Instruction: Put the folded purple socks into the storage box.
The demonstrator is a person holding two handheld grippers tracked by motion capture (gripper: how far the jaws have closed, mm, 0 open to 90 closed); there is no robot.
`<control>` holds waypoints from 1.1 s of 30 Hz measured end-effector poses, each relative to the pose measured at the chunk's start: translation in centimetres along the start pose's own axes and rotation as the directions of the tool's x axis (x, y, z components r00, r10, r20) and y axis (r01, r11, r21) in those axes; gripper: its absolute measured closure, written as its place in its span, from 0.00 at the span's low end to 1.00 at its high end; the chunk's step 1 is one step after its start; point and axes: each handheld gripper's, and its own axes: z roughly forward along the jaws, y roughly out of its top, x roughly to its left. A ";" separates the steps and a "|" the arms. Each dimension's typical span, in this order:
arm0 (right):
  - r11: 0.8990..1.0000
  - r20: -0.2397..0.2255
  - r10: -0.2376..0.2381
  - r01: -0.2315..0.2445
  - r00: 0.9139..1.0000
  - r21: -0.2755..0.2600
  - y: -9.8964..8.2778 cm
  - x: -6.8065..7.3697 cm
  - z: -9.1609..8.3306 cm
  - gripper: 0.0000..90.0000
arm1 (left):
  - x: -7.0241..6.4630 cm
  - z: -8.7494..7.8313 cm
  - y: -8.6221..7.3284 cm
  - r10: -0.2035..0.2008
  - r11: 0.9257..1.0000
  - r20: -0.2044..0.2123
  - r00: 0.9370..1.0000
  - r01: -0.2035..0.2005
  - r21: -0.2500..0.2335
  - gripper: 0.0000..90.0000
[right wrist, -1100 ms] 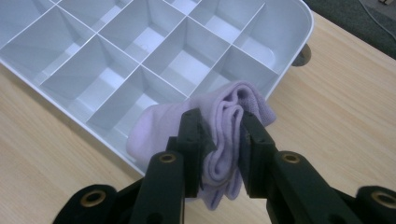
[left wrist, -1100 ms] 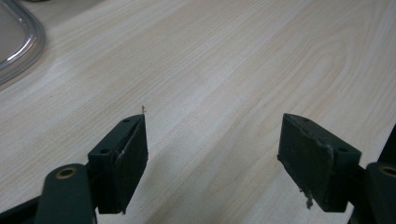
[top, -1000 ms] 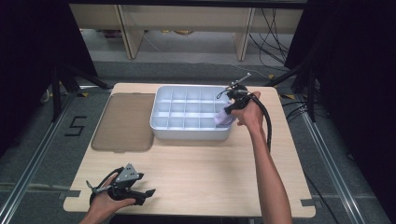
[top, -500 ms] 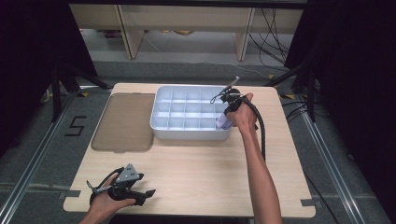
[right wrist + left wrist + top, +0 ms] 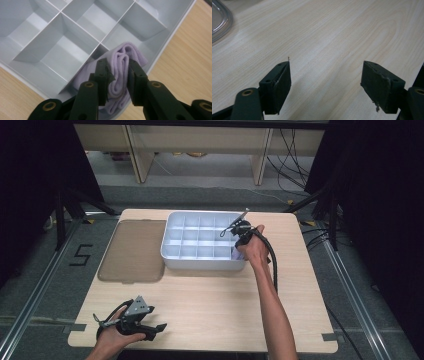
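On the pale wooden table (image 5: pixel 210 305), the largest thing is the grey divided organiser tray (image 5: pixel 172 251), with a flat brownish lid (image 5: pixel 132 251) lying just beside it on its left. The right gripper (image 5: pixel 117 75) reaches down into the tray's near right corner compartment, its jaws pinched on a folded lilac cloth (image 5: pixel 132 53), perhaps a sock, that sits partly inside that cell and bulges above its dividers; in the high view the same cloth (image 5: pixel 236 253) peeks out below the right hand (image 5: pixel 252 247). The left gripper (image 5: pixel 325 82) rests low near the table's front left corner, its jaws standing wide apart over bare wood with nothing between them. The cloth looks light, soft and floppy, not fragile or slippery, so it will likely sag and unfold if taken by an edge. The bunched middle of the folds, where the jaws now sit, seems the surest place to hold it.
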 end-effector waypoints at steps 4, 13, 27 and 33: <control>1.000 0.004 -0.012 0.012 1.000 0.005 -0.4 0.2 0.7 0.81 | -0.1 0.1 -0.1 -0.033 0.999 -0.001 0.999 0.033 -0.009 0.26; 0.998 -0.031 0.038 -0.040 0.999 -0.040 -0.5 0.2 0.5 0.66 | 0.0 0.0 0.0 -0.007 1.000 -0.001 1.000 0.007 -0.004 0.26; 1.000 -0.098 0.006 -0.007 0.995 -0.003 -0.7 0.2 2.2 0.96 | -0.2 0.1 -0.1 -0.018 1.000 0.002 1.000 0.018 0.000 0.26; 1.000 -0.106 -0.019 0.020 0.994 0.005 -0.8 0.4 3.5 0.96 | -0.2 0.1 -0.1 -0.003 1.000 0.005 1.000 0.003 0.001 0.26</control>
